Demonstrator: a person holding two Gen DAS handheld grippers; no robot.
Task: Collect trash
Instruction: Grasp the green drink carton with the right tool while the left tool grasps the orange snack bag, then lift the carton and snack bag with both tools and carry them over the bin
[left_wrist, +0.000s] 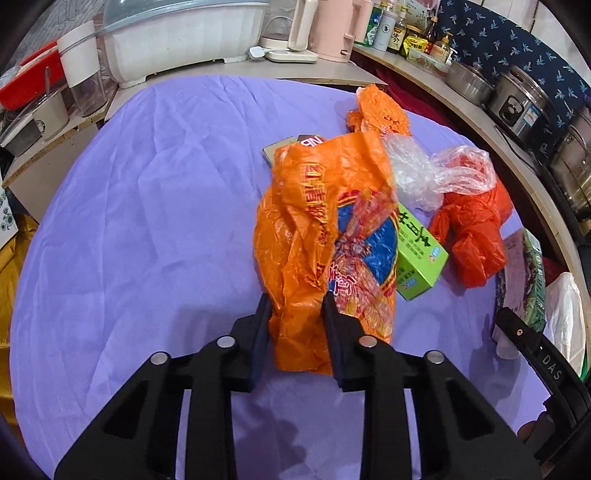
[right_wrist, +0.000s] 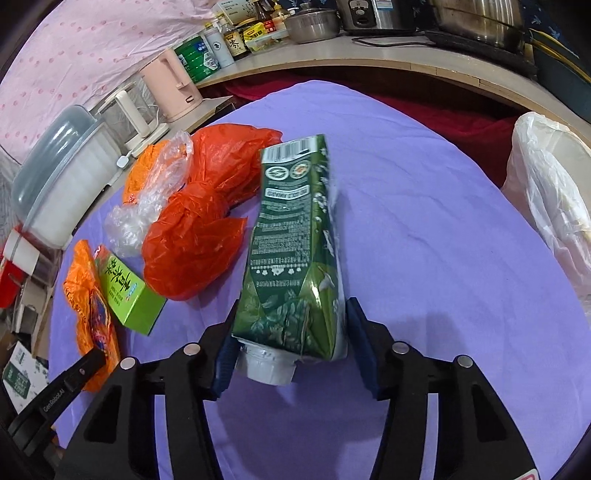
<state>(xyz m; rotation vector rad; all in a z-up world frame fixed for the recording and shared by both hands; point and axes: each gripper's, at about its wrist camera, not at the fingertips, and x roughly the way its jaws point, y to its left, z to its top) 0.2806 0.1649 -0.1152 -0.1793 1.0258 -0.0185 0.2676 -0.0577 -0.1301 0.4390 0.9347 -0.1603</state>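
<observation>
Pinching the printed orange bag (left_wrist: 325, 236) on the purple cloth (left_wrist: 147, 221), the left gripper (left_wrist: 295, 306) grips its near end. The right gripper (right_wrist: 291, 314) clamps a green carton (right_wrist: 295, 236), white cap toward the camera. A white-lined bin (right_wrist: 546, 184) stands beside the table's far right edge; its contents cannot be made out.

The printed orange bag (left_wrist: 325, 236), crumpled with a blue and red picture on it, lies stretched along the middle of the bench, its near end between the left tongs (left_wrist: 297, 306). A lime-green box (left_wrist: 419, 258) is tucked against its right flank, lying flat. Just beyond, a knotted red bag (right_wrist: 199, 221) bulges beside a clear crinkled bag (right_wrist: 147, 206), the two touching. A smaller orange bag (left_wrist: 380, 110) sits farther back toward the far edge. Over on the right, the dark green carton (right_wrist: 295, 251) is lifted and tilted, grey cap (right_wrist: 266, 365) nearest the camera, barcode end away, pinched between the right tongs (right_wrist: 291, 314).
</observation>
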